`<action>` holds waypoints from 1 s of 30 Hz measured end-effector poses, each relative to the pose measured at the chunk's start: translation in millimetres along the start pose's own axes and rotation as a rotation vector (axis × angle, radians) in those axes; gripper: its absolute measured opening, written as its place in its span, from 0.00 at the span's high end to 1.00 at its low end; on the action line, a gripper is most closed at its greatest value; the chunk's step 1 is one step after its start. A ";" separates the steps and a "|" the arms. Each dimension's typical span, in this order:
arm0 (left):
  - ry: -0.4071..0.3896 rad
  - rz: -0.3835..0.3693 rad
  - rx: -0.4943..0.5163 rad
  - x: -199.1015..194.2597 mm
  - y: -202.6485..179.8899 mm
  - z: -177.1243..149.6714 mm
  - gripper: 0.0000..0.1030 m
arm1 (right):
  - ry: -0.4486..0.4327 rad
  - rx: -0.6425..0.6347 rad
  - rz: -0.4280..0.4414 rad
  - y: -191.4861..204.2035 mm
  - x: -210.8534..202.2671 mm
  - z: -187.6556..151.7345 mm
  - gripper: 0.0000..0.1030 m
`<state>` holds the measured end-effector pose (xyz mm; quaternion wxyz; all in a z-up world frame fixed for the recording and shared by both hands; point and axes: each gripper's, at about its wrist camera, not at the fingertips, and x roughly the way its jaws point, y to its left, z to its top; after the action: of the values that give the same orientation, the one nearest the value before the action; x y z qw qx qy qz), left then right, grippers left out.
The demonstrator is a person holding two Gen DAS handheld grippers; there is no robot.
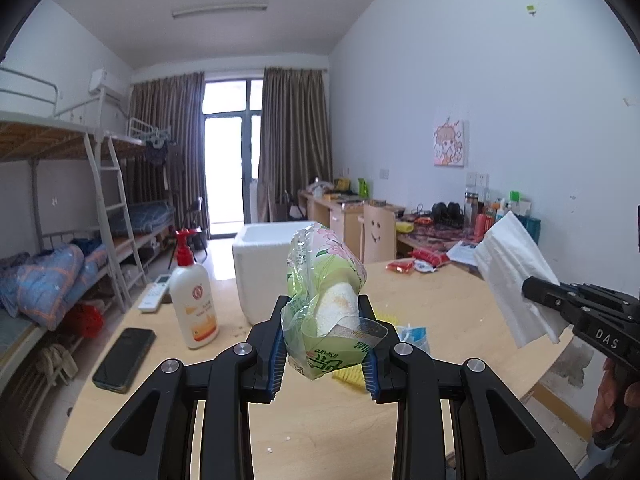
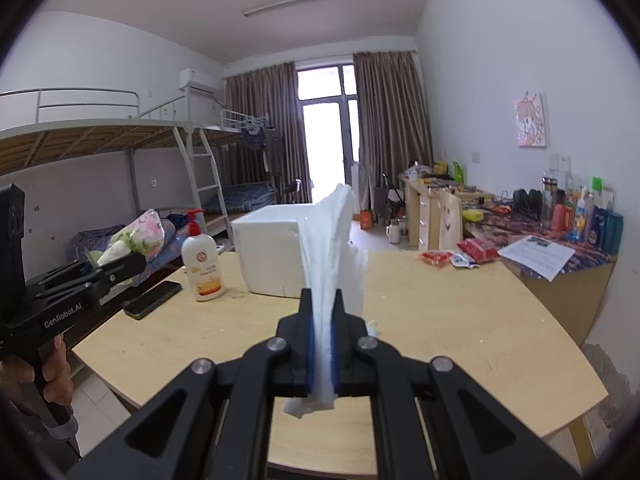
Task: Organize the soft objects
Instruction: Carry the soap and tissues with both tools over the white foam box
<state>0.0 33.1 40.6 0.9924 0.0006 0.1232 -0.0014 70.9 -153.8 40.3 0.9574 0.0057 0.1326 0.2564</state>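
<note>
Left wrist view, left gripper (image 1: 324, 344): jaws part-closed and pinching a green flowered tissue pack (image 1: 324, 292), held up in the air above the table (image 1: 440, 320).
Pack against the jaws: its lower end sits between the blue pads; most of it stands up past the fingertips, wrapper crumpled and open.
Right gripper from this side (image 1: 536, 292): at the right edge, clamped on a white tissue sheet (image 1: 516, 276) that fans upward.
Likely goal: white foam box (image 1: 272, 264) behind the pack, open at the top; I judge both soft things belong in it.
Doing it well: carry the pack over the rim before letting go; the loose wrapper could snag on a pad.

Right wrist view, right gripper (image 2: 322, 332): jaws fully closed on the tissue sheet (image 2: 332, 248).
Sheet against the jaws: pinched near its lower edge, a short tail hanging below the pads, the rest standing tall and limp above.
Foam box here (image 2: 272, 252): straight ahead beyond the fingertips, lotion bottle (image 2: 202, 260) and phone (image 2: 152, 300) to its left.
Doing it well: keep the sheet clear of the bottle; release low inside the box, since it may drift.
Left gripper from this side (image 2: 120, 264): far left, with the pack (image 2: 136, 240) in its jaws.
</note>
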 end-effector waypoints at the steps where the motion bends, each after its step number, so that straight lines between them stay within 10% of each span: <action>1: -0.007 0.002 0.001 -3.0 0.5 0.1 0.68 | -0.006 -0.006 0.007 2.2 -1.6 0.3 0.92; 30: -0.022 0.151 -0.060 13.5 58.7 13.0 0.68 | -0.011 -0.109 0.218 67.6 59.9 33.6 0.91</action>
<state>16.4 91.7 50.0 0.9905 -0.0199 0.1121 0.0770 96.4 -63.7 62.9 0.9235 -0.0306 0.1118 0.3657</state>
